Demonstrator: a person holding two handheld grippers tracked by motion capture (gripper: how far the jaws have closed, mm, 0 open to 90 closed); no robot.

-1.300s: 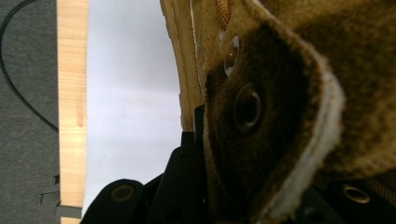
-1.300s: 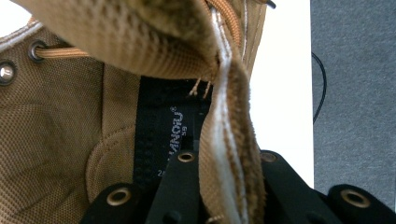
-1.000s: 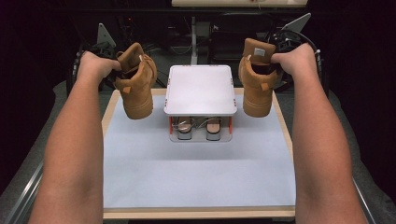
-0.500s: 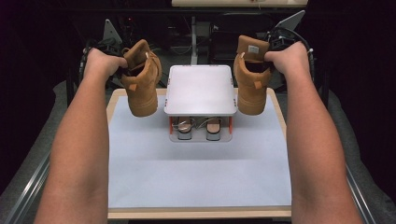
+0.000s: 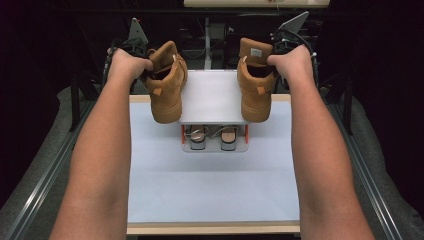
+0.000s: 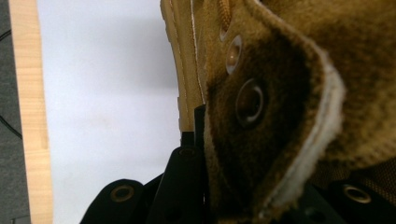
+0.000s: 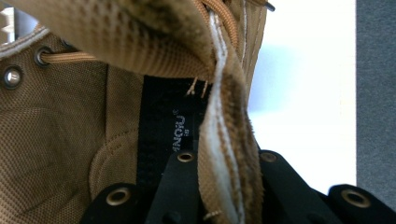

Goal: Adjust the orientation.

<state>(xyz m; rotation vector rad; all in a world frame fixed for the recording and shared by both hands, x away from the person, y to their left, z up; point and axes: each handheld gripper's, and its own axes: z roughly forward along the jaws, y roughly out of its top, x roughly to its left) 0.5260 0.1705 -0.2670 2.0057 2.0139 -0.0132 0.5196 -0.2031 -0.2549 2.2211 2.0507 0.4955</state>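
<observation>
Two tan suede boots are held clear of the counter (image 5: 215,195), one in each gripper. The left boot (image 5: 167,87) hangs over the left edge of a white two-tier rack (image 5: 212,95), the right boot (image 5: 255,85) over its right edge, both toes pointing back toward the person and heels up. The left gripper (image 5: 131,50) has its jaws clamped on the collar edge of the left boot; in the left gripper view the suede flap with its eyelets (image 6: 250,100) sits pinched between them. The right gripper (image 5: 287,42) has its jaws clamped likewise on the collar of its boot, the thin upper wall (image 7: 224,154) standing between them beside the black inner label (image 7: 161,130). Gripping the collar appears chosen because it is the only thin, stiff edge the jaws can close over. The lower tier already carries a pair of shoes (image 5: 212,139), so the bare top shelf is judged the likely destination, one boot per side.
</observation>
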